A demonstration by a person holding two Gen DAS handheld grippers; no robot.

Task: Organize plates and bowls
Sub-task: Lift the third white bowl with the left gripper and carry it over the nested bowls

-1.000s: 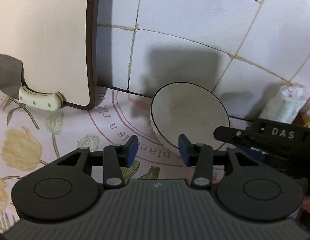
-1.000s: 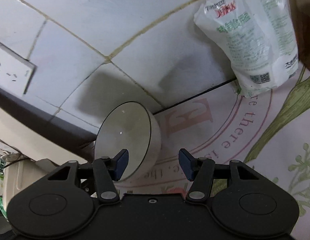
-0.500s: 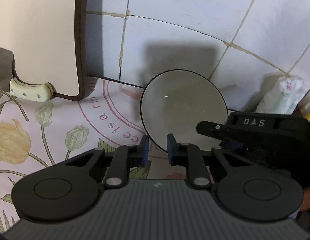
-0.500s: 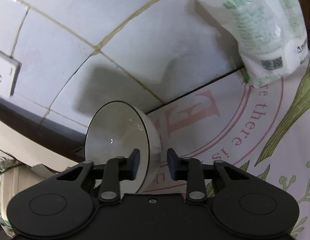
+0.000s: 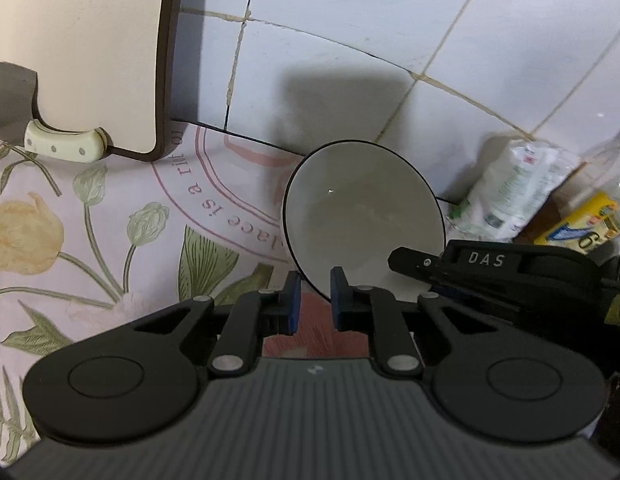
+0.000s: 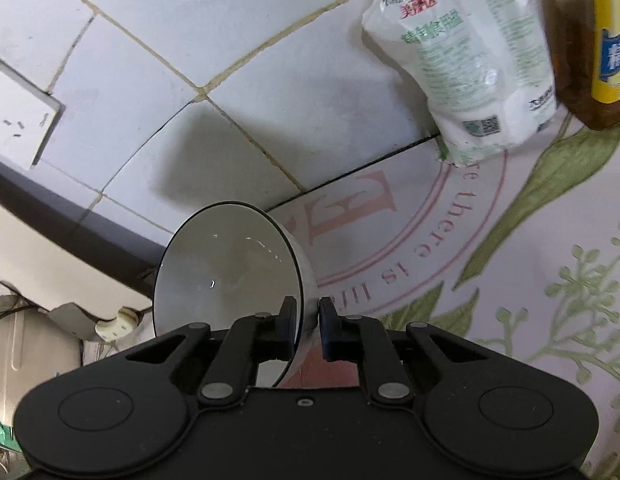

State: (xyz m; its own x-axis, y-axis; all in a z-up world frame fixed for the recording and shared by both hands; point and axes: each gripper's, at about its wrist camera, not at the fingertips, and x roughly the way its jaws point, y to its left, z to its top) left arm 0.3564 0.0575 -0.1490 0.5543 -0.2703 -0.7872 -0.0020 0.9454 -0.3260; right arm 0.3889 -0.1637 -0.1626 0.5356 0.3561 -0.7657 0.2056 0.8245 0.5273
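A white bowl with a thin dark rim hangs tilted just above the floral tablecloth, close to the tiled wall. My left gripper is shut on the near lower part of the rim, one blue pad inside and one outside. The right gripper reaches in from the right and clamps the rim's right side. In the right wrist view the bowl stands on edge, its wall pinched between the pads of my right gripper. The bowl's inside is empty.
A cream cutting board leans on the wall at the left, a cleaver with a pale handle before it. A white pouch and a yellow-labelled bottle stand at the right. A wall socket sits higher up.
Both grippers went from open beside the bowl to shut on its rim. The bowl has tipped up, left the cloth and come away from the wall towards the cameras.
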